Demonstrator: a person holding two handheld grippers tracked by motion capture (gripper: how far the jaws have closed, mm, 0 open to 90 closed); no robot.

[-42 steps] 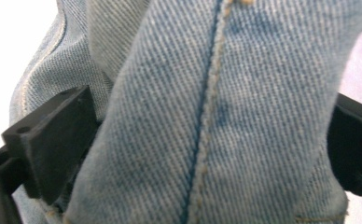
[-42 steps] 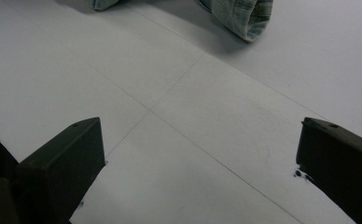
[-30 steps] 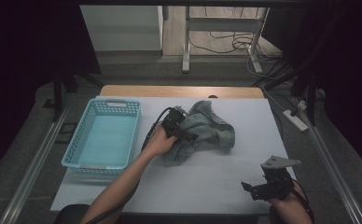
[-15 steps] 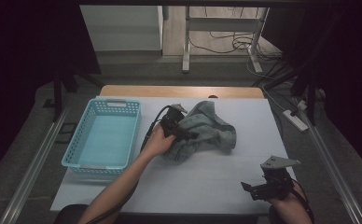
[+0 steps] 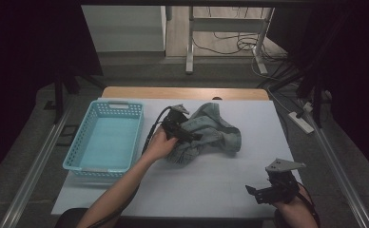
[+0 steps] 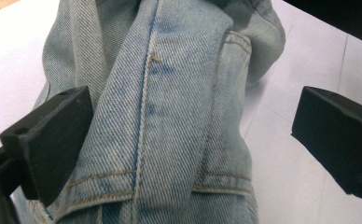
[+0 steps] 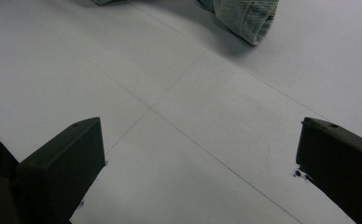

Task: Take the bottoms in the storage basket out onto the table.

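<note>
From the high view we look forward and down from above the person's side onto the whole white table [image 5: 211,190], with the floor and desk legs beyond its far edge. The left gripper view sits very close, looking along its two black jaws straight into a fold of the denim garment [image 6: 170,116], the same garment [image 5: 211,135] we see mid-table from above. The right gripper view rides low over the bare table [image 7: 193,116] near the front right corner, facing across it, and catches that garment's edge [image 7: 244,18] at its top.
</note>
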